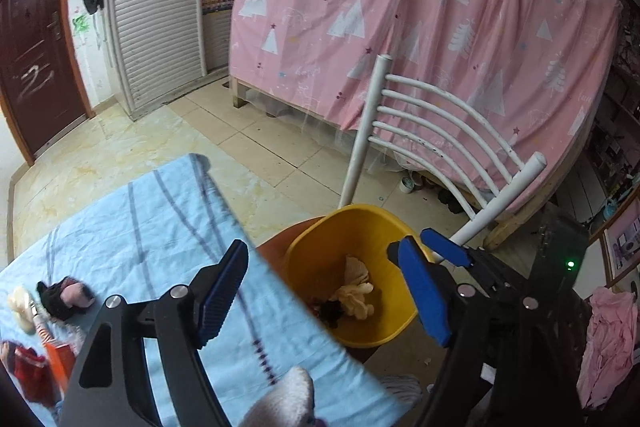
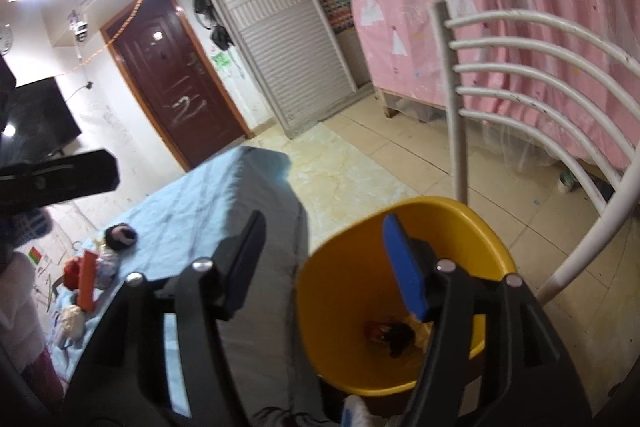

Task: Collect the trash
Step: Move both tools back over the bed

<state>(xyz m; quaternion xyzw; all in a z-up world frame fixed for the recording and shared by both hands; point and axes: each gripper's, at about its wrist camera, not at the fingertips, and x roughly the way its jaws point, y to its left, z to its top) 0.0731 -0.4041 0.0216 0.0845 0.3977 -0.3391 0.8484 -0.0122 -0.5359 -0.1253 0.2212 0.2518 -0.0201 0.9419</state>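
Note:
A yellow bin (image 1: 320,255) (image 2: 344,279) stands on a red-brown chair seat beside the blue-clothed table (image 1: 160,227). Crumpled cream trash (image 1: 356,291) and dark and red scraps (image 2: 394,335) lie at its bottom. My left gripper (image 1: 322,247) hangs open over the bin's near rim, nothing between its blue pads. My right gripper (image 2: 324,223) is also open and empty above the bin; one of its blue fingers (image 1: 444,247) shows in the left wrist view. On the table lie a black and pink item (image 1: 64,297) (image 2: 120,235), an orange box (image 1: 60,359) (image 2: 86,283) and a cream lump (image 1: 20,307).
The chair's white barred back (image 1: 440,131) (image 2: 540,87) rises behind the bin. A pink curtained bed (image 1: 420,19) stands beyond it. A dark red door (image 2: 172,83) and a slatted wardrobe (image 2: 280,39) line the far wall. Pink cloth (image 1: 608,339) lies at the right.

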